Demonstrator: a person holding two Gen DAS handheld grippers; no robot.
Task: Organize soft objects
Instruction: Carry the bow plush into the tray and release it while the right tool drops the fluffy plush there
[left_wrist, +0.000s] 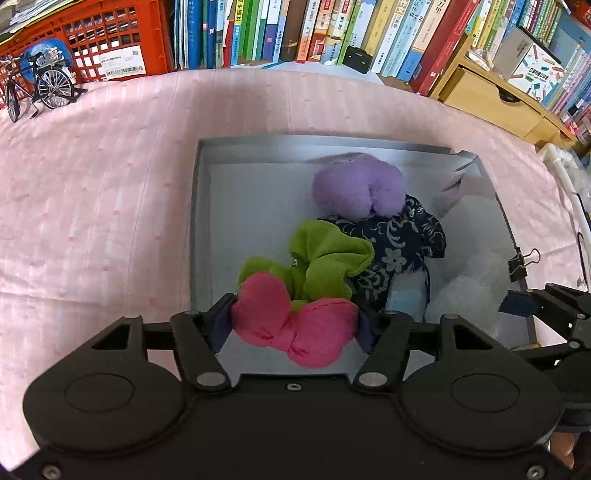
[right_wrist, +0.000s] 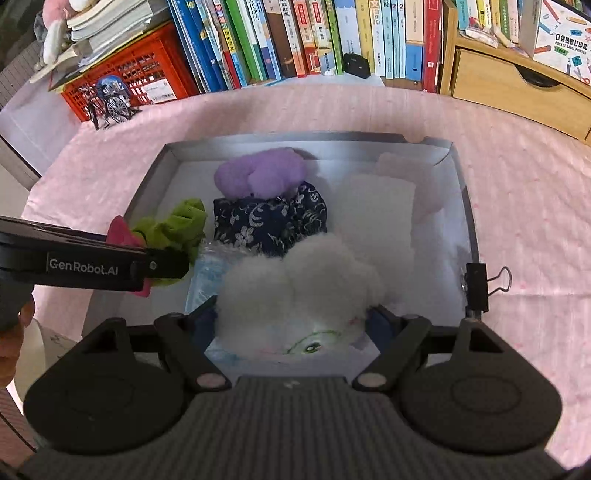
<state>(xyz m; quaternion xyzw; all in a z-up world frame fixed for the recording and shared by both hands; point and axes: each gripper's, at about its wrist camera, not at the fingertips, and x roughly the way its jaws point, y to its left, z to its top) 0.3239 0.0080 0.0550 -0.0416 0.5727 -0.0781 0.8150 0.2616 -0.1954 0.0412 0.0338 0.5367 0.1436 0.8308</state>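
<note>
A shallow grey box (left_wrist: 196, 221) with a white floor lies on the pink cloth. My left gripper (left_wrist: 293, 325) is shut on a pink and green plush toy (left_wrist: 266, 310), held over the box's near left part, its green part (right_wrist: 177, 225) dangling. The right gripper (right_wrist: 291, 323) is shut on a fluffy white plush (right_wrist: 295, 280) over the near middle of the box (right_wrist: 147, 192). Inside lie a purple plush (right_wrist: 258, 173), a navy floral pouch (right_wrist: 269, 218) and a white folded cloth (right_wrist: 376, 206). A pale blue packet (right_wrist: 207, 273) shows under the white plush.
A black binder clip (right_wrist: 480, 284) grips the box's right wall. Behind the cloth stand a row of books (left_wrist: 295, 29), a red crate (left_wrist: 92, 40), a small model bicycle (left_wrist: 40, 88) and a wooden drawer unit (left_wrist: 491, 99). A person's fingers (right_wrist: 14, 339) hold the left gripper.
</note>
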